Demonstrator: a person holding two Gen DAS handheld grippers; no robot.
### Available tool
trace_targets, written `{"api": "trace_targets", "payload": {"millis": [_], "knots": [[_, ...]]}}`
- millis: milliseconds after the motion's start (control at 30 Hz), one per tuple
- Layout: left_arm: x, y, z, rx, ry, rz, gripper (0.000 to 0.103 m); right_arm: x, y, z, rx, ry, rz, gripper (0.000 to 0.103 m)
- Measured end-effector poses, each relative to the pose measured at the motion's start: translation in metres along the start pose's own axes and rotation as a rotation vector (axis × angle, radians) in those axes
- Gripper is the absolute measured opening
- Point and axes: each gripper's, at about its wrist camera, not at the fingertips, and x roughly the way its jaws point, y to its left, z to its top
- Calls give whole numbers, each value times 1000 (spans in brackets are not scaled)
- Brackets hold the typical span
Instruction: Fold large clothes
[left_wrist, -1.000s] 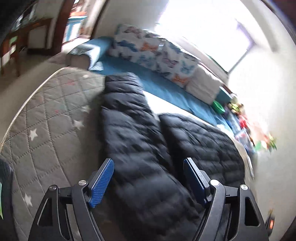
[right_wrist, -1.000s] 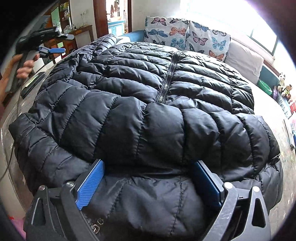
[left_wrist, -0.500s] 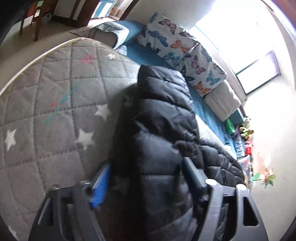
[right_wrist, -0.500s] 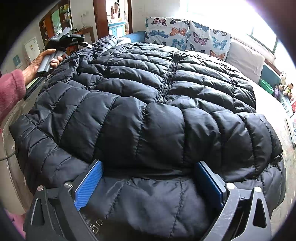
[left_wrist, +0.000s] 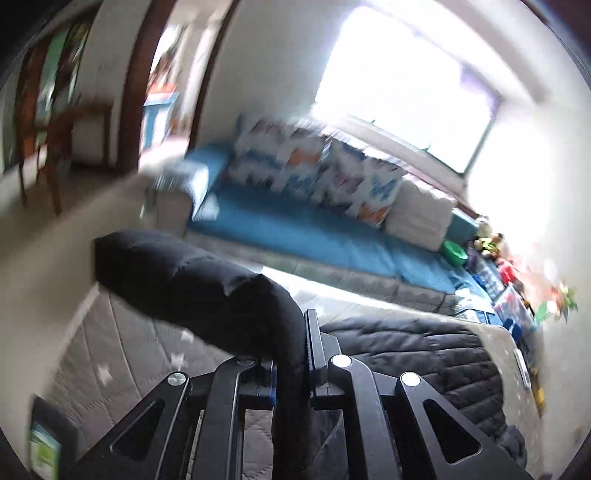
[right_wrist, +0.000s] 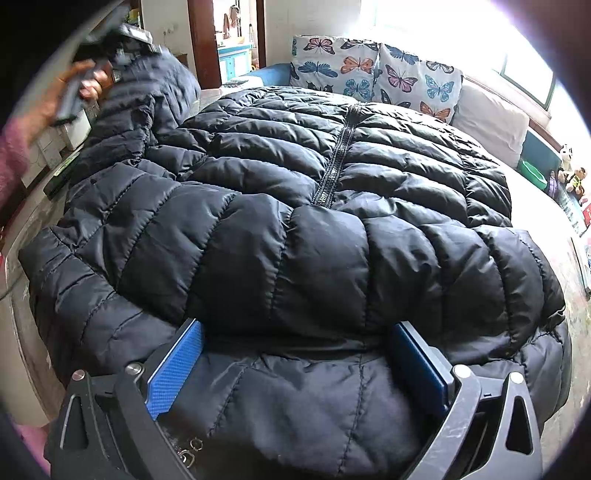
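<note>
A large black puffer jacket (right_wrist: 314, 240) lies zipped and spread over a grey quilted mattress (left_wrist: 122, 343). My left gripper (left_wrist: 291, 332) is shut on the jacket's sleeve (left_wrist: 192, 273), which bulges out to the left, lifted off the mattress. The right wrist view shows that sleeve (right_wrist: 147, 103) raised at the far left, with a hand (right_wrist: 77, 85) holding the left gripper (right_wrist: 110, 40) on it. My right gripper (right_wrist: 295, 347) rests on the near end of the jacket, its blue pads (right_wrist: 173, 373) wide apart, with puffy fabric lying between them.
A blue sofa (left_wrist: 295, 229) with butterfly cushions (right_wrist: 343, 66) and a white cushion (right_wrist: 491, 122) runs along the far side under a bright window. Toys (right_wrist: 572, 173) crowd the right end. A wooden chair (left_wrist: 48, 140) and a doorway stand at the far left.
The left gripper came down over the sleeve, closed on it and rose, lifting the sleeve off the mattress. The right gripper and the jacket's body stayed put.
</note>
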Motion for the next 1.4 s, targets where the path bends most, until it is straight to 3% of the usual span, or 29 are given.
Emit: {"api": "trace_targets", "payload": {"millis": [167,333,500,633,767,867,900,967,1000,1033,1167,1333,1400], "knots": [[-85,-106,-7,193,-120,-43,10,-9,1,6,25,-15,-12,103],[-139,-213,-62,372,-143,-141,10,-58,-4,5,49,-168,-21,103],[-156,-306,-154,534,-42,-252,10,-93,-33,-19,83,-233,-111,103],[-130,-364,-244,638,134,-304,14,-103,-69,-44,188,-213,-123,103],[-87,-388,-315,696,316,-265,20,-103,-98,-72,288,-173,-145,103],[-75,-400,-351,750,354,-224,30,-107,-118,-89,367,-160,-132,103],[-81,-404,-354,765,346,-228,34,-110,-122,-91,381,-162,-124,103],[-95,-405,-351,757,344,-273,51,-120,-131,-92,433,-189,-87,103],[-100,-399,-346,744,343,-299,67,-124,-133,-90,451,-207,-62,103],[-112,-394,-340,728,330,-328,77,-131,-137,-86,480,-240,-11,103],[-152,-381,-310,716,250,-356,79,-138,-143,-65,521,-309,135,103],[-169,-315,-235,615,217,-301,79,-122,-135,-29,458,-302,119,103],[-153,-280,-208,583,218,-252,79,-113,-136,-24,436,-275,107,94]]}}
